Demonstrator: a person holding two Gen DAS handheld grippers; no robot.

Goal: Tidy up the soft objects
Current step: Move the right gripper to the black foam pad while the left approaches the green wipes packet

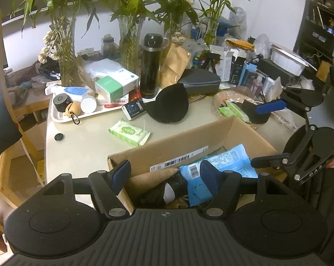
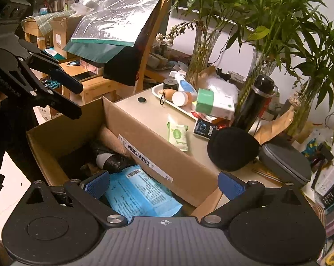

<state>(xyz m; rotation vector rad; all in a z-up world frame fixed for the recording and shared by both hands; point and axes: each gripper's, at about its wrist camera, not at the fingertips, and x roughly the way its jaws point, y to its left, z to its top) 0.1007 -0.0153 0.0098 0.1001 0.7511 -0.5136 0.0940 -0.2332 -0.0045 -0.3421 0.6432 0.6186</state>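
Left gripper: held over the near edge of the cardboard box, fingers spread wide, nothing between them.
Right gripper: over the same box from the other side, fingers wide apart and empty; in the left wrist view it shows at the right edge.
Cardboard box: open-topped, on the pale table, with a barcode label on its inner wall.
Blue packet: lies flat inside the box, printed side up, partly beneath the right gripper's left finger.
Dark bundle: inside the box beside the blue packet, black with a white patch; what it is cannot be told.
Green wipes pack: on the table, outside the box, near its far wall.
Black cap: on the table beyond the wipes pack, just in front of a black bottle.
White tray: at the table's far left corner, crowded with small items.
Plants: in glass vases along the back.
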